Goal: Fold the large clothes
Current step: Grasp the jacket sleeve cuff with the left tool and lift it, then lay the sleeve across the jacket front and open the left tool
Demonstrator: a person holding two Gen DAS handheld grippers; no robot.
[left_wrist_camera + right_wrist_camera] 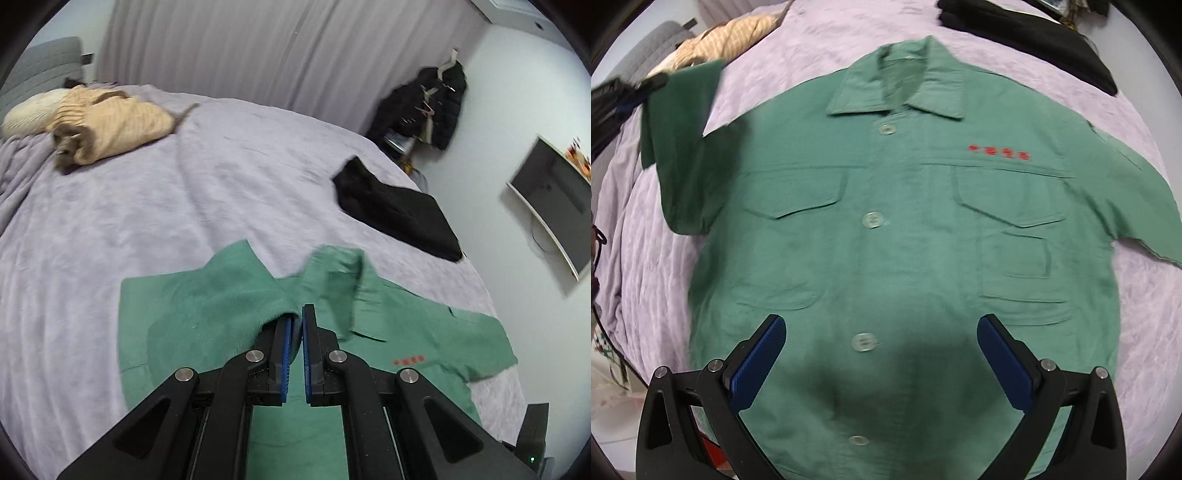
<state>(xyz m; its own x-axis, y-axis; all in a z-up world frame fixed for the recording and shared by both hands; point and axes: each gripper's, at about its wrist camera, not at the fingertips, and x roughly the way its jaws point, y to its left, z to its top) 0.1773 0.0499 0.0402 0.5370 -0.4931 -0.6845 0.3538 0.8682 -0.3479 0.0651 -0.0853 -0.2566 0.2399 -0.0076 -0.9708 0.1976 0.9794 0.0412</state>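
A green short-sleeved shirt (894,229) with buttons, chest pockets and red lettering lies front up on the lilac bedspread (642,280). My left gripper (297,325) is shut on the edge of the shirt's left sleeve (221,295) and holds it lifted and folded over toward the shirt's body. It also shows in the right wrist view (639,92), at the far left, gripping that sleeve (683,122). My right gripper (881,332) is open and empty above the shirt's lower front, near the third button.
A beige striped garment (110,122) lies bunched at the far left of the bed beside a pillow. A folded black garment (399,210) lies at the bed's right edge. A dark jacket (428,107) hangs on the wall, and a monitor (554,199) is mounted at right.
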